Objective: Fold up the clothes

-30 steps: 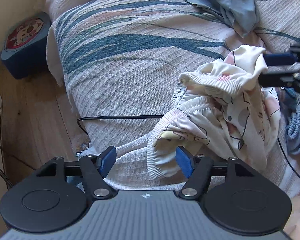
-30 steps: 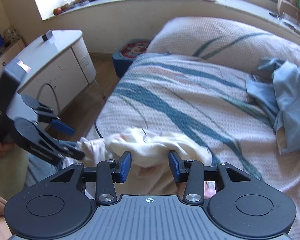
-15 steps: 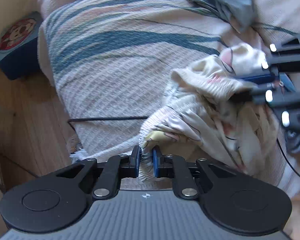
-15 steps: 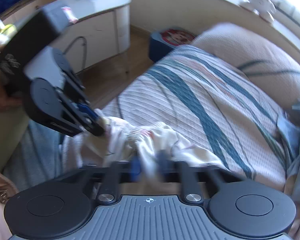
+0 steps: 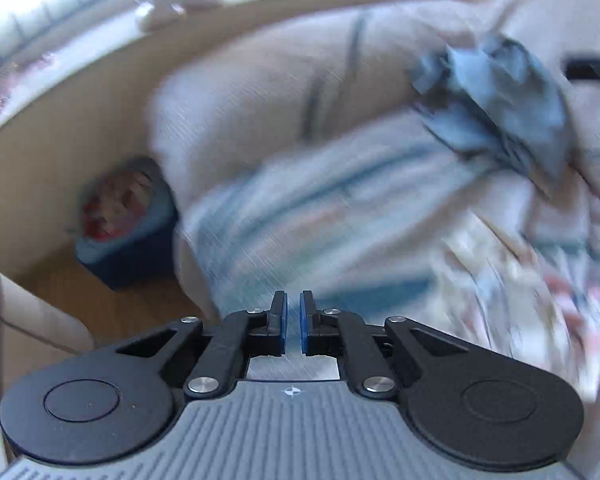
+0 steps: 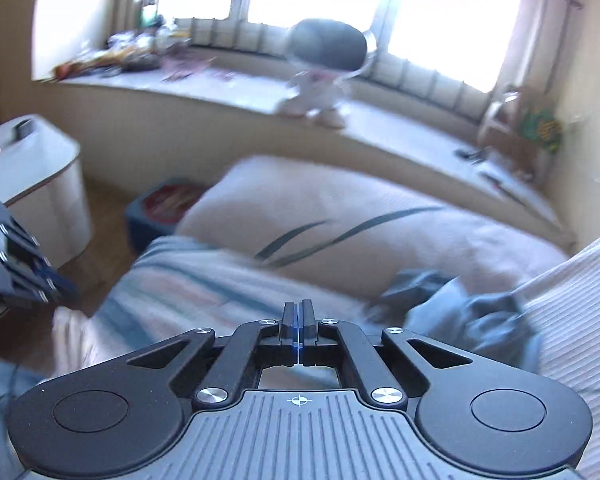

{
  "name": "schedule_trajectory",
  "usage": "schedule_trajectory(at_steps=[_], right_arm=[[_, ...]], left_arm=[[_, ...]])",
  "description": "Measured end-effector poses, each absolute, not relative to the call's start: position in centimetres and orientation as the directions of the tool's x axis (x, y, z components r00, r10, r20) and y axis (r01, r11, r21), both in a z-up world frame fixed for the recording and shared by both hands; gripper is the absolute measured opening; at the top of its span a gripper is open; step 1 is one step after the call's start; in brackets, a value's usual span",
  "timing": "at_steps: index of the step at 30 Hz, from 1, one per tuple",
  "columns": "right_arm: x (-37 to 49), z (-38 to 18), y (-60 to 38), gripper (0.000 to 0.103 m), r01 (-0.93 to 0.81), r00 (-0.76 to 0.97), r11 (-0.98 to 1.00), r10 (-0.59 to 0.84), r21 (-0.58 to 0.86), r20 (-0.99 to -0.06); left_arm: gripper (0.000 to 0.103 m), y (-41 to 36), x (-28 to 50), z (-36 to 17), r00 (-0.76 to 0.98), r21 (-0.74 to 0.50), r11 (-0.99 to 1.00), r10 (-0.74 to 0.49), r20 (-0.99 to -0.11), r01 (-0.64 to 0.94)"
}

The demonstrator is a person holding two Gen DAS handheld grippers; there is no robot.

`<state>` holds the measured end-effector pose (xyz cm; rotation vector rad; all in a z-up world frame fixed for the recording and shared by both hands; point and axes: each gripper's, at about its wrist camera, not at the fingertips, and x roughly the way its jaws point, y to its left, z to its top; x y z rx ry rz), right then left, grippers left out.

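Both views are blurred by motion. In the left wrist view my left gripper (image 5: 293,309) has its blue pads a narrow slit apart, still closing, with no cloth showing between them. The cream patterned garment (image 5: 520,304) lies crumpled on the striped bedspread (image 5: 300,224), to the right of the jaws. My right gripper (image 6: 298,314) is closing to pad on pad, with nothing between the pads. At the left edge of the right wrist view is the left gripper (image 6: 52,292), and pale cloth (image 6: 70,330) sits just below its tips; whether they touch I cannot tell.
A crumpled blue garment (image 5: 500,108) (image 6: 460,314) lies near the pillow (image 6: 340,208). A blue box (image 5: 124,220) stands on the wooden floor beside the bed. A white cabinet (image 6: 48,184) is at the left, and a cluttered window sill (image 6: 380,120) is behind.
Both grippers closed at the cream garment, then lifted and tilted up toward the pillow and window. The garment no longer shows between either pair of pads.
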<state>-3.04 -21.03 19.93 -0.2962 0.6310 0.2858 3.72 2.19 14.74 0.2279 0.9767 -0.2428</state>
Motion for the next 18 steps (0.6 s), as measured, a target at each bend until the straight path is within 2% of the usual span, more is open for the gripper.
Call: schedule_trajectory(at_steps=[2,3,8,9,14,18], right_arm=[[-1.6,19.1,-21.9,0.001,-0.39,0.713,0.917,0.246,-0.08,-0.657],[-1.1,18.2,-21.9,0.006,-0.415,0.67,0.909,0.285,-0.027,-0.686],[-1.2,12.7,-19.0,0.028,-0.53,0.523,0.848,0.307,-0.021,-0.795],[-1.2,11.8,-18.5,0.03,-0.547,0.503,0.837,0.31,-0.019,-0.807],[-0.3,9.1,-16.3,0.034,-0.622,0.434,0.783,0.332,-0.012,-0.837],[0.6,7.1,-14.4,0.035,-0.675,0.405,0.735,0.303,-0.059,-0.863]], left_arm=[[0.006,2.8,5.1,14.6,0.517,0.038,0.956,-0.124,-0.847,0.292],[0.007,2.9,5.2,14.2,0.499,0.013,0.955,-0.145,-0.854,0.298],[0.028,2.2,3.5,9.8,0.348,-0.129,0.939,-0.243,-0.905,0.319],[0.029,2.0,3.1,8.9,0.325,-0.147,0.937,-0.252,-0.911,0.316],[0.041,0.9,0.7,6.0,0.258,-0.193,0.926,-0.283,-0.924,0.325],[0.039,-0.3,0.1,5.8,0.275,-0.164,0.911,-0.28,-0.92,0.378]])
